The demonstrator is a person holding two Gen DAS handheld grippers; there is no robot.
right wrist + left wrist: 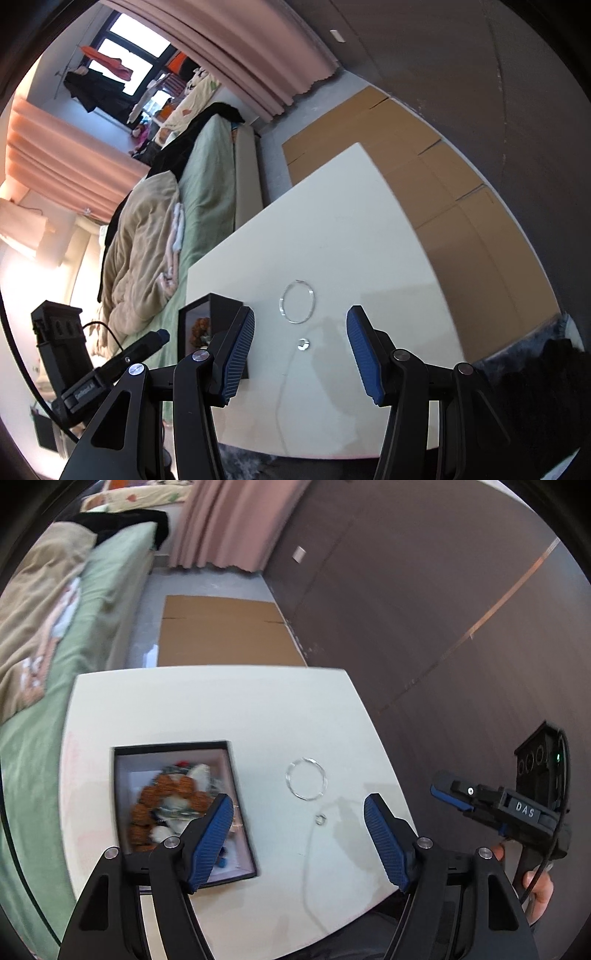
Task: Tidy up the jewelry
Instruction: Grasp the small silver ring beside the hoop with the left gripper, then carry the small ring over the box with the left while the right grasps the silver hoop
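A black jewelry box point(236, 775) with a white lining stands open on the white table point(221, 709) and holds an orange bead bracelet point(166, 794) and other pieces. A clear bangle point(306, 778) and a small silver ring point(320, 819) lie on the table to its right. My left gripper point(299, 834) is open and empty above the table's near edge, between box and ring. My right gripper point(301, 354) is open and empty, just short of the ring point(303, 345), with the bangle point(297, 301) beyond. The box point(218, 306) sits to its left.
A bed with green sheets point(44, 746) runs along the table's left side. Flattened cardboard point(221, 631) lies on the floor behind the table. A dark wall point(443, 609) stands at the right. The right gripper's body point(517, 808) shows in the left wrist view.
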